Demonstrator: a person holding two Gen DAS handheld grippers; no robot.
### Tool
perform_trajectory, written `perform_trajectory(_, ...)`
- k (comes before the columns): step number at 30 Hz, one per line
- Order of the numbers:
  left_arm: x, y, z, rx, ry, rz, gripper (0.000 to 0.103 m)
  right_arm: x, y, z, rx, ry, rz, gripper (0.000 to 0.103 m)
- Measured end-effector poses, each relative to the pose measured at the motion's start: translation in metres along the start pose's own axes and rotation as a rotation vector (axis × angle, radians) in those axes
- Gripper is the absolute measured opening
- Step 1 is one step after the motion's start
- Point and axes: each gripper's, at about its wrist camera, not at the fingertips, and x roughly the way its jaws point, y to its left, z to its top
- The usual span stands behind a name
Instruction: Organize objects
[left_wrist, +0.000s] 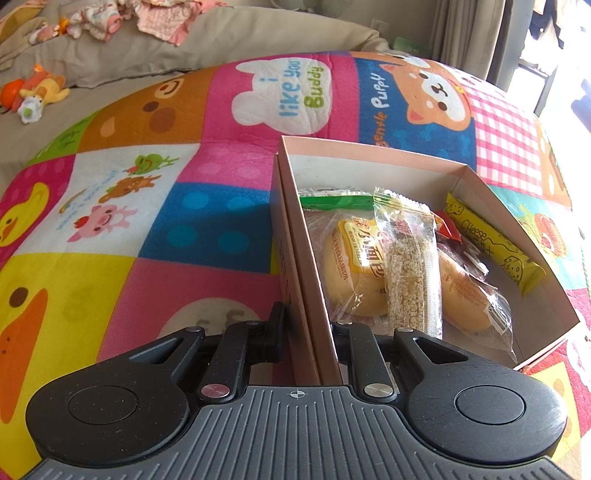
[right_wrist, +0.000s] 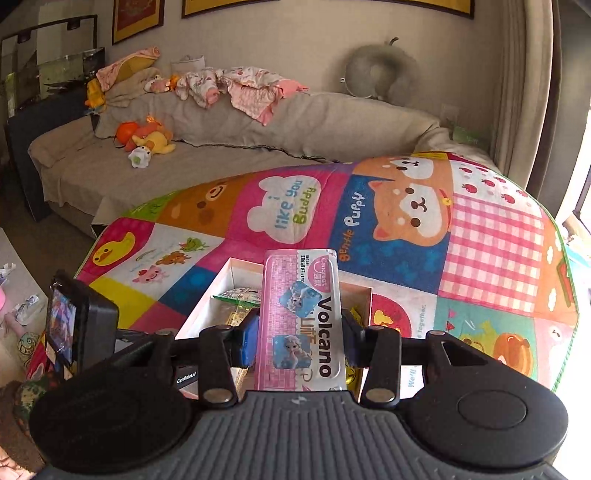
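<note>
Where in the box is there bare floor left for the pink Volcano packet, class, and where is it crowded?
Free: the far strip of the box behind the green-topped bag, and the floor along the right wall beyond the yellow cheese stick. Crowded: the middle, where the bread buns and the grain bar overlap.

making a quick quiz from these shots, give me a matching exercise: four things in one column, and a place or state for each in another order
Things:
1. pink Volcano packet
2. yellow Cheese bar
3. sesame bar
4. box wall

Places or states:
A. lying across the two bread buns in the box
B. between the fingers of the left hand-held gripper
C. held in the right hand-held gripper above the box
D. along the box's far right side

Pairs: 1-C, 2-D, 3-A, 4-B
</note>
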Motion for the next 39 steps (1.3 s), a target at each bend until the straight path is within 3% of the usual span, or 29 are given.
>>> perform_trajectory(8, 0.000, 0.000, 0.000, 0.000, -0.001, 0.000, 0.018, 0.026, -0.006, 0.007, 0.051, 0.004, -0.024, 0.045)
perform_trajectory(16, -0.001, 0.000, 0.000, 0.000, -0.002, -0.001, 0.018, 0.026, -0.014, -0.006, 0.042, 0.011, -0.062, 0.054)
perform_trajectory(19, -0.001, 0.000, -0.001, 0.000, -0.002, 0.001, 0.018, 0.022, -0.015, -0.025, -0.016, 0.014, -0.084, 0.068)
perform_trajectory(21, -0.001, -0.002, 0.000, 0.005, -0.002, 0.012, 0.017, 0.020, -0.015, -0.044, -0.062, 0.028, -0.084, 0.072)
perform_trajectory(25, 0.005, -0.019, 0.007, 0.045, 0.012, 0.013, 0.016, 0.025, -0.018, -0.087, -0.110, 0.085, -0.082, 0.074)
perform_trajectory(29, 0.029, -0.037, 0.036, 0.094, -0.023, -0.023, 0.015, 0.053, -0.031, -0.110, -0.039, 0.138, -0.099, 0.074)
perform_trajectory(32, 0.052, -0.034, 0.061, 0.166, -0.061, 0.020, 0.030, 0.077, -0.042, -0.105, 0.049, 0.124, -0.104, 0.074)
perform_trajectory(34, 0.066, -0.021, 0.069, 0.178, -0.065, 0.048, 0.073, 0.090, -0.046, -0.099, 0.085, 0.095, -0.112, 0.074)
perform_trajectory(35, 0.070, -0.014, 0.072, 0.162, -0.067, 0.039, 0.080, 0.096, -0.048, -0.096, 0.105, 0.088, -0.114, 0.074)
perform_trajectory(36, 0.072, -0.011, 0.075, 0.147, -0.062, 0.041, 0.084, 0.102, -0.050, -0.093, 0.117, 0.083, -0.119, 0.074)
perform_trajectory(39, 0.065, -0.010, 0.076, 0.137, -0.072, 0.053, 0.072, 0.118, -0.052, -0.092, 0.129, 0.079, -0.159, 0.074)
